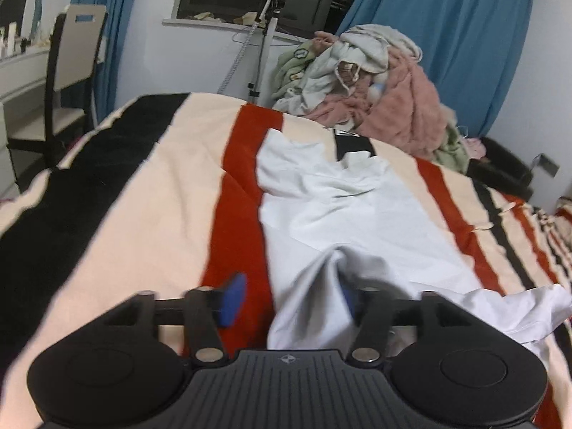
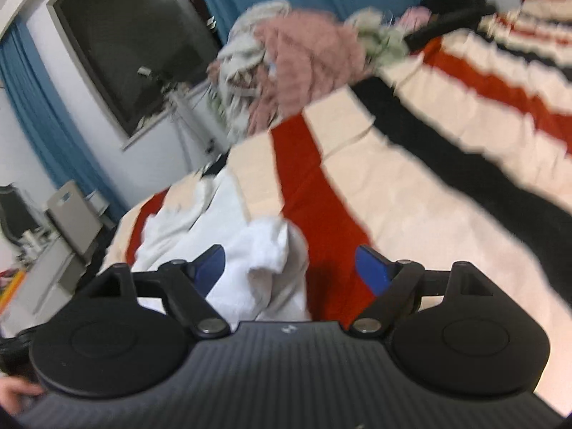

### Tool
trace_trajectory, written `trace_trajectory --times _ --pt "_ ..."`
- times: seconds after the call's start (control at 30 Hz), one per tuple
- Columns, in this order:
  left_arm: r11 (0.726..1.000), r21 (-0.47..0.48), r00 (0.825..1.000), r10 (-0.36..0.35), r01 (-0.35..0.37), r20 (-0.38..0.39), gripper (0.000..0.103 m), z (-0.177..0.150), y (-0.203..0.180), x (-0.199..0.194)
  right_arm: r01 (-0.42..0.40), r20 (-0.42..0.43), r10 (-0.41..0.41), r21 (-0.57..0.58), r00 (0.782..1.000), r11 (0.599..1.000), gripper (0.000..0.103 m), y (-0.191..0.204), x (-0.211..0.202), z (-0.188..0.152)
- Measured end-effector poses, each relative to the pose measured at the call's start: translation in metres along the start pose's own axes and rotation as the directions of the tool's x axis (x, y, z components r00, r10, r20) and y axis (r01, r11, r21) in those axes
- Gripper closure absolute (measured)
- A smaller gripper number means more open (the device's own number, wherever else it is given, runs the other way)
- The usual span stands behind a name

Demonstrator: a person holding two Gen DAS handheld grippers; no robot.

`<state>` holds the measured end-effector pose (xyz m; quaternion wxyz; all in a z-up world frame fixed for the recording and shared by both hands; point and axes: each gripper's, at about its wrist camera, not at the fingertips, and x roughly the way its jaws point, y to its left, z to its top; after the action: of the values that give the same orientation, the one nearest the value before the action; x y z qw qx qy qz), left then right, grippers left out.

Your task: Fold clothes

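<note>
A white garment [image 1: 339,214] lies stretched along the striped bedspread [image 1: 143,196], wrinkled at its far end. My left gripper [image 1: 291,300] stands open just above the near end of it. A raised fold of the cloth runs between the blue pads [image 1: 234,298], close to the right one, and the left pad is clear of it. In the right wrist view a bunched end of the same white garment [image 2: 264,250] sits between the spread jaws of my right gripper [image 2: 291,270], nearer the left pad [image 2: 211,268]. That gripper is open too, and its right pad hangs over a red stripe of the bedspread [image 2: 411,214].
A pile of pink, white and green clothes [image 1: 375,82] [image 2: 296,53] is heaped at the bed's far corner. Beyond the bed are a thin stand [image 1: 264,35], a chair [image 1: 71,71] at a desk, blue curtains [image 1: 447,28] and a dark window. A hand [image 2: 14,393] shows at the lower left.
</note>
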<state>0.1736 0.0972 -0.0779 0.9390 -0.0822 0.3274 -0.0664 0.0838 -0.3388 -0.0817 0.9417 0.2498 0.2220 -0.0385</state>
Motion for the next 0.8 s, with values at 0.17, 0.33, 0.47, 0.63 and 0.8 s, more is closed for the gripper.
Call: trace_trajectory --times 0.17,0.33,0.47,0.63,0.8 --pt "0.994 0.1 0.995 0.04 -0.049 0.089 0.025 0.004 -0.002 -0.052 0.028 0.153 0.004 -0.205 0.988 0.978 0.021 0.027 -0.01 -0.003" --pt "0.943 0.32 0.978 0.021 -0.088 0.206 0.019 -0.013 -0.037 -0.093 0.057 0.227 0.047 -0.432 0.973 0.9 0.022 0.065 -0.022 -0.019" --pt "0.828 0.556 0.966 -0.084 -0.069 0.245 0.024 -0.041 -0.087 -0.084 -0.031 0.137 0.113 -0.496 0.984 0.868 0.028 0.074 -0.013 -0.027" --pt "0.662 0.747 0.968 -0.139 -0.066 0.208 0.04 -0.075 -0.13 -0.049 -0.113 0.015 0.14 -0.504 0.99 0.856 0.044 0.078 0.003 -0.034" --pt "0.623 0.78 0.979 -0.121 -0.053 0.164 0.091 -0.083 -0.136 -0.019 -0.151 -0.042 0.151 -0.524 0.988 0.838 0.049 0.079 0.011 -0.045"
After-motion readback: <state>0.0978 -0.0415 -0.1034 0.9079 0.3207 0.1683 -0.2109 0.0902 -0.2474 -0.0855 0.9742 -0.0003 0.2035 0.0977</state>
